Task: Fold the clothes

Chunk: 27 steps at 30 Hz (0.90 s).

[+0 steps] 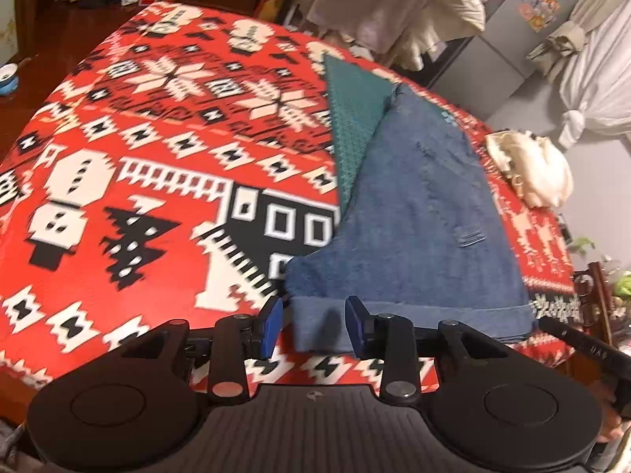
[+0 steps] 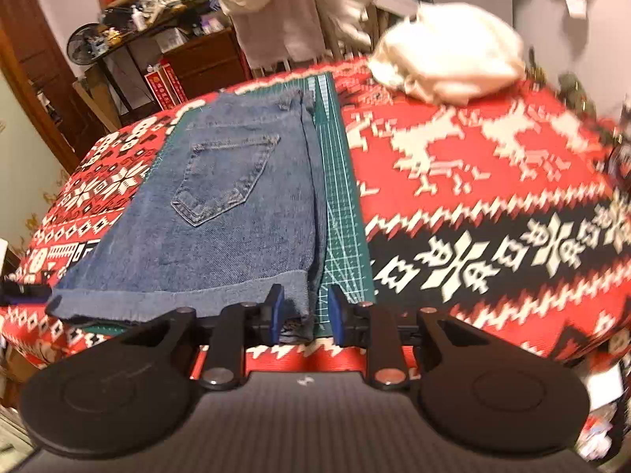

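Observation:
Folded blue denim shorts (image 1: 418, 213) (image 2: 221, 216) lie flat on a green cutting mat (image 1: 355, 110) (image 2: 339, 197), back pocket up, rolled hem toward me. My left gripper (image 1: 314, 325) is open at the table's near edge, with the hem's left corner between its blue fingers (image 1: 272, 321). My right gripper (image 2: 306, 315) is open too, straddling the hem's right corner, and its right finger (image 2: 337, 311) is over the mat. Neither pinches the cloth. The left gripper's tip (image 2: 23, 293) shows at the left edge of the right wrist view.
A red, white and black patterned cloth covers the table (image 1: 157, 181) (image 2: 493, 205). A cream pile of clothes (image 1: 528, 169) (image 2: 449, 59) sits at the far right corner. Pale garments hang behind the table (image 2: 299, 8). A fridge (image 1: 532, 19) stands beyond.

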Motion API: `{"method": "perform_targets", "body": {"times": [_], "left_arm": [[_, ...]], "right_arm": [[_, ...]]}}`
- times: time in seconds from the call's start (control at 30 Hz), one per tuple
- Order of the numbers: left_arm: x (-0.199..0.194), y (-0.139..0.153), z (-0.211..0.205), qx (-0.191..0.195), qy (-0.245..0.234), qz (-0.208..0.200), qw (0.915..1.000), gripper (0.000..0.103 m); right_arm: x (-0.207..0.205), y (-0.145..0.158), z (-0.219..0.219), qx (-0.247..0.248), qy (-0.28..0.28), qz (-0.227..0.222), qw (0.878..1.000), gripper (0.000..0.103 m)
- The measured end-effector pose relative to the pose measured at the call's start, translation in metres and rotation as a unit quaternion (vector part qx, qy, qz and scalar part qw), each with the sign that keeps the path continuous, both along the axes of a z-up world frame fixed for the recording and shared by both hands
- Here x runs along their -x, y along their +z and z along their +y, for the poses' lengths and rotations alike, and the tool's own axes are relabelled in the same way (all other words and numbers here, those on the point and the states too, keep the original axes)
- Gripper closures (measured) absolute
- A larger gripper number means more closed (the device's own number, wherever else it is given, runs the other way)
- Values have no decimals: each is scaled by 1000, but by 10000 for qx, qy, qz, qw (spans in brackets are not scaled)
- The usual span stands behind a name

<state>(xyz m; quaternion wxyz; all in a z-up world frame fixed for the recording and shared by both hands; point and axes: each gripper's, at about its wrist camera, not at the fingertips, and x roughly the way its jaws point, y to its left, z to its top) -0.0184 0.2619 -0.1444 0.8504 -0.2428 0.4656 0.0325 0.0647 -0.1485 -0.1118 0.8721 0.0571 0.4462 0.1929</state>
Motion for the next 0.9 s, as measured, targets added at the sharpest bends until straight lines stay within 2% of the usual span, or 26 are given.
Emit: {"method": "perform_targets", "body": {"times": [0.07, 0.1, 0.13, 0.2, 0.27, 0.4, 0.5, 0.67, 0.7, 0.87, 0.9], "left_arm": [[-1, -5, 2, 50, 67, 93, 9999, 69], [-2, -8, 3, 73, 99, 140, 9998, 70], [-3, -10, 2, 79, 101, 150, 9998, 73], [-5, -12, -1, 81, 80, 143, 9998, 90], [-7, -13, -6, -38, 44, 135, 9999, 91], [-9, -14, -10, -235, -22, 165, 9996, 90], [-8, -13, -4, -159, 50, 195, 9997, 90], [-1, 3, 3, 10, 161, 102, 9998, 88], [-2, 7, 1, 14, 135, 31, 9999, 84], [-12, 30, -16, -28, -65, -372, 9993, 82], [-14, 35, -20, -36, -105, -453, 9989, 77]], "right_arm": [[-8, -6, 1, -99, -83, 225, 9997, 79], [-10, -9, 1, -148, -146, 329, 9992, 86], [-12, -11, 1, -224, -202, 431, 9986, 91], [-10, -12, 2, -270, -286, 472, 9981, 95], [-4, -10, 3, -157, -302, 383, 9987, 96], [0, -14, 1, -63, -339, 406, 9986, 96], [3, -9, -1, -1, -317, 281, 9991, 96], [14, 14, 4, 273, -181, -182, 9993, 94], [16, 19, 6, 294, -138, -276, 9991, 93], [20, 34, 27, 411, 118, -617, 9972, 80], [20, 35, 34, 420, 182, -654, 9968, 78]]}}
